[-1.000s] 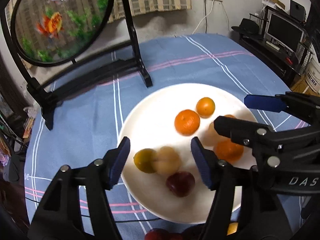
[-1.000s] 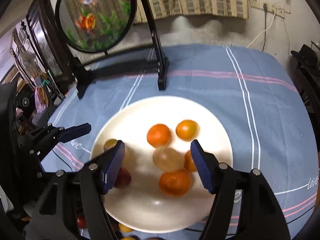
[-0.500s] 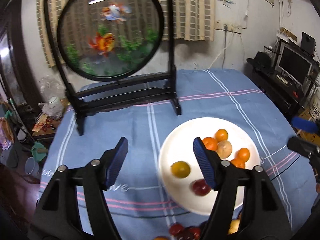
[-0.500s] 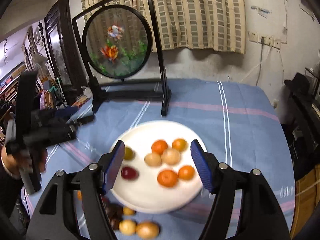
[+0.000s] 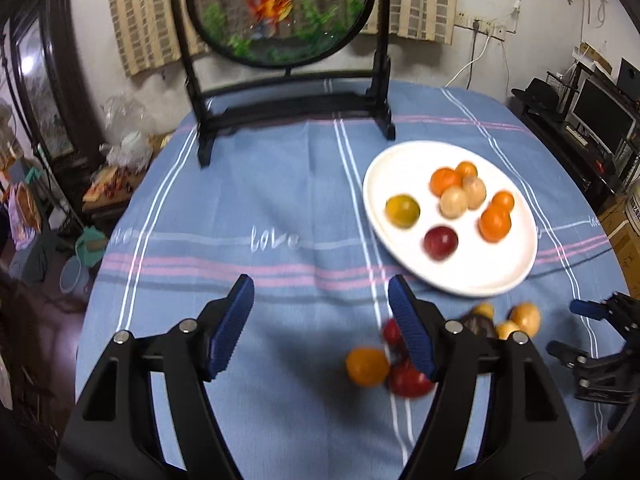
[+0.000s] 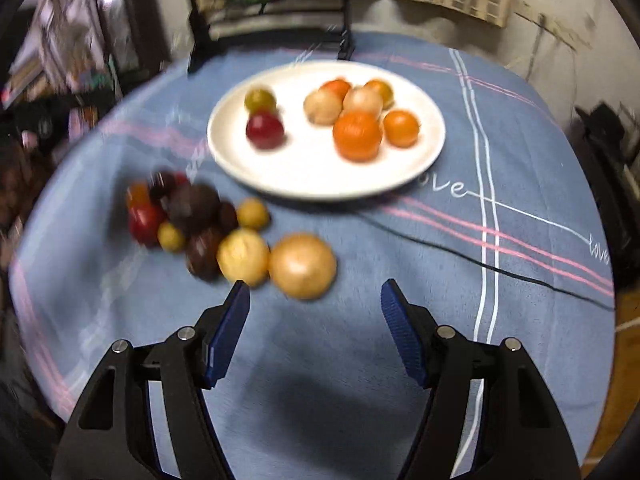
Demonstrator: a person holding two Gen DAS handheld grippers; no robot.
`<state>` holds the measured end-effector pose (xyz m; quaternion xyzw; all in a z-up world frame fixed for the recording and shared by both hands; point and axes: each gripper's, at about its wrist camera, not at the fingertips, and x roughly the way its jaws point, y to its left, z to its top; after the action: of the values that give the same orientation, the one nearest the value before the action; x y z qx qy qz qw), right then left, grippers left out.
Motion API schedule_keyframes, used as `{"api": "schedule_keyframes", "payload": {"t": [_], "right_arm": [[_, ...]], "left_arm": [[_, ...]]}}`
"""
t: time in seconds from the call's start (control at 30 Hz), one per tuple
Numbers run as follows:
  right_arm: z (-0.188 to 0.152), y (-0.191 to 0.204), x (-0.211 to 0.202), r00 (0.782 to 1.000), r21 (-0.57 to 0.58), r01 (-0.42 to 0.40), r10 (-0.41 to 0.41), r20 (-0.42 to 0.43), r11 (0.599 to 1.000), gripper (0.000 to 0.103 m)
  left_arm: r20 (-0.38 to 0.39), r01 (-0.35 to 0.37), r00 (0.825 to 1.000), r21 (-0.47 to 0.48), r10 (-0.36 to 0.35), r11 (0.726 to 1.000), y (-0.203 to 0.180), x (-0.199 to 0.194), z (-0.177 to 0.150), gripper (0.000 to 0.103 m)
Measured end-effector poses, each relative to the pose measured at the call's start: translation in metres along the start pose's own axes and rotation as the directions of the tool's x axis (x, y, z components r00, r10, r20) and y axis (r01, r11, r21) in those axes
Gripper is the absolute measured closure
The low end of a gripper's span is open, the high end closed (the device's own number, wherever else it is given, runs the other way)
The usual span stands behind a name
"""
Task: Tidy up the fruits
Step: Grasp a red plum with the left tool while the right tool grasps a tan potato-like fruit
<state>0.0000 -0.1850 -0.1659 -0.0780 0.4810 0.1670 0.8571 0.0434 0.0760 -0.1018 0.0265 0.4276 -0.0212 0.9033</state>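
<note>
Both grippers, left (image 5: 320, 324) and right (image 6: 314, 320), spread empty, we've pulled back from the plate (image 6: 304, 176) toward the loose fruit (image 6: 240, 256) lower left.

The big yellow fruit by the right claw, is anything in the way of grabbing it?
Nothing visible is. The right claw is open and empty, with only bare blue tablecloth between it and the big yellow fruit. A smaller yellow fruit touches its left side, so the claw could bump that one.

Cloth (image 5: 280, 208): blue w/ white & pink stripes, white "love" script. Plate (image 5: 404, 152): white. On it: orange, tan, red, yellow-green fruits. Loose pile (image 6: 200, 224): dark maroon, red, yellow. Gripper pads (image 6: 230, 332): blue; frames black.
</note>
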Motion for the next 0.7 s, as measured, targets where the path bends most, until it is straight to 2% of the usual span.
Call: {"api": "schedule_keyframes", "payload": {"t": [0.17,0.33,0.43,0.47,0.6,0.7], "right_arm": [[0.004,-0.001,0.023,0.999,-0.054,0.016,-0.019,-0.042,0.998,0.035],[0.011,0.007,0.048,0.996,-0.183,0.008,-0.023,-0.082,0.983,0.036],[0.019,0.013,0.053,0.994,-0.229,-0.060,0.036,-0.106,0.972,0.058],[0.021,0.015,0.053,0.993,-0.236,-0.061,0.035,-0.112,0.970,0.058],[0.022,0.006,0.048,0.990,-0.196,-0.093,0.070,-0.122,0.976,0.059],[0.016,-0.008,0.037,0.988,-0.102,-0.115,0.103,-0.113,0.988,0.059]], "left_arm": [[-0.039,0.013,0.999,-0.019,-0.013,1.000,0.007,-0.007,-0.028,0.032],[-0.098,0.033,0.995,-0.038,-0.036,0.999,0.003,-0.007,-0.058,0.031],[-0.140,0.044,0.989,-0.046,-0.050,0.998,-0.006,0.000,-0.069,0.031],[-0.143,0.048,0.988,-0.043,-0.053,0.998,-0.008,0.001,-0.070,0.031],[-0.153,0.122,0.980,-0.020,-0.124,0.992,-0.031,0.008,-0.073,0.031],[-0.182,0.161,0.970,-0.002,-0.159,0.987,-0.047,0.021,-0.076,0.031]]}}
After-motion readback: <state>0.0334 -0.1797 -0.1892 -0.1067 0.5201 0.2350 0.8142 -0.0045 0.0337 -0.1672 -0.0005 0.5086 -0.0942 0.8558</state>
